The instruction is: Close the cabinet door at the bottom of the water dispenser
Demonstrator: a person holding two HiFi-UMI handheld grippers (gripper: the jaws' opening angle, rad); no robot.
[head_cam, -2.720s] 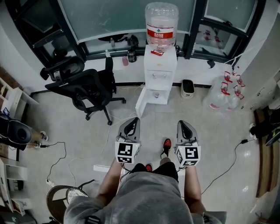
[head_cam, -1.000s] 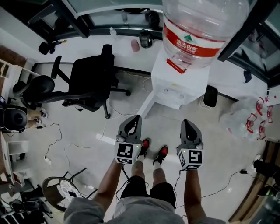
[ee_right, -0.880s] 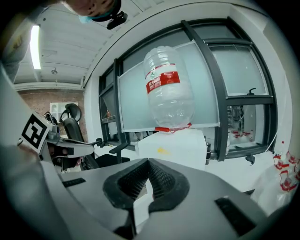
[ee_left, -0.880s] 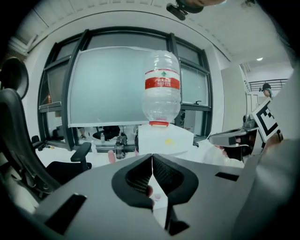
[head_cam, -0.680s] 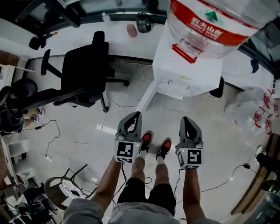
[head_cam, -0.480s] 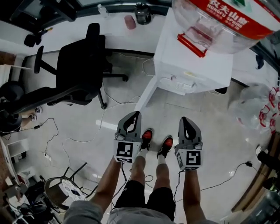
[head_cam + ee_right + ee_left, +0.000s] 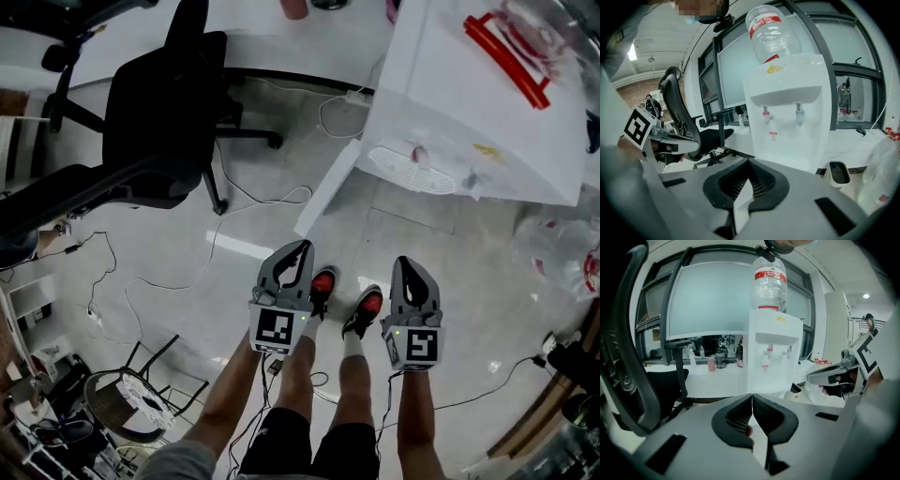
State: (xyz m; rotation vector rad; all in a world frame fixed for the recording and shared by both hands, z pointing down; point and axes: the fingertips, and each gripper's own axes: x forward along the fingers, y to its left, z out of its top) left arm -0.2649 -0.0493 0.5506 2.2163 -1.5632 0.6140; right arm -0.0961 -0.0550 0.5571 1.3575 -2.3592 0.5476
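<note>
The white water dispenser [image 7: 469, 103] fills the upper right of the head view, and its bottom cabinet door [image 7: 330, 187] stands swung out to the left over the floor. Both gripper views show the dispenser's front [image 7: 771, 357] [image 7: 787, 122] with the bottle [image 7: 769, 282] [image 7: 771, 30] on top. My left gripper [image 7: 300, 248] and right gripper [image 7: 411, 264] are held side by side short of the dispenser, above the person's red shoes [image 7: 323, 281]. Each is shut with nothing between its jaws [image 7: 752, 397] [image 7: 749, 165]. The grippers' own bodies hide the door in both gripper views.
A black office chair [image 7: 159, 122] stands to the left of the door, with cables [image 7: 216, 244] trailing over the floor. A small bin [image 7: 839, 173] sits right of the dispenser, beside bagged water bottles [image 7: 562, 253]. A wire stool [image 7: 122, 403] is at the lower left.
The head camera and both grippers have sunk and come closer to the dispenser, which now looms larger with its bottle mostly out of frame. Both grippers stayed shut and side by side.
</note>
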